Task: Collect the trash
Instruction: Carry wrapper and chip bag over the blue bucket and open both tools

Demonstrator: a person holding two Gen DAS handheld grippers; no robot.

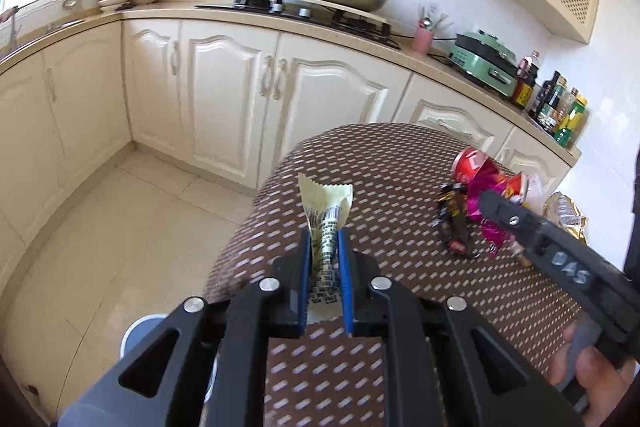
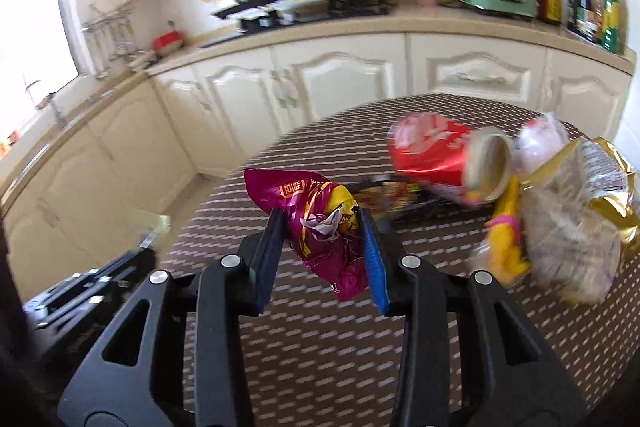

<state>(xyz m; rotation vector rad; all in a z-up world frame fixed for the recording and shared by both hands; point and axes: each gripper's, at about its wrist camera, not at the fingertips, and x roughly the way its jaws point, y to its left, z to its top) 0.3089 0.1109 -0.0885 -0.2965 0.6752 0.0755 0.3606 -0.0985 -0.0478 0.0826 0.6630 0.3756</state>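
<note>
The left hand-held gripper point(image 1: 325, 251) pinches a pale yellow wrapper point(image 1: 326, 215) upright between its pads, lifted off the counter point(image 1: 400, 163) so it can be carried away. The right hand-held gripper point(image 2: 324, 227) pinches a crumpled magenta packet point(image 2: 320, 223) likewise; beyond and to its right, a red cup point(image 2: 436, 151) and gold bag point(image 2: 580, 203) lie waiting.

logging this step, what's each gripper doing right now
Left gripper: closed on the pale yellow wrapper.
Right gripper: closed on the magenta snack bag.
</note>
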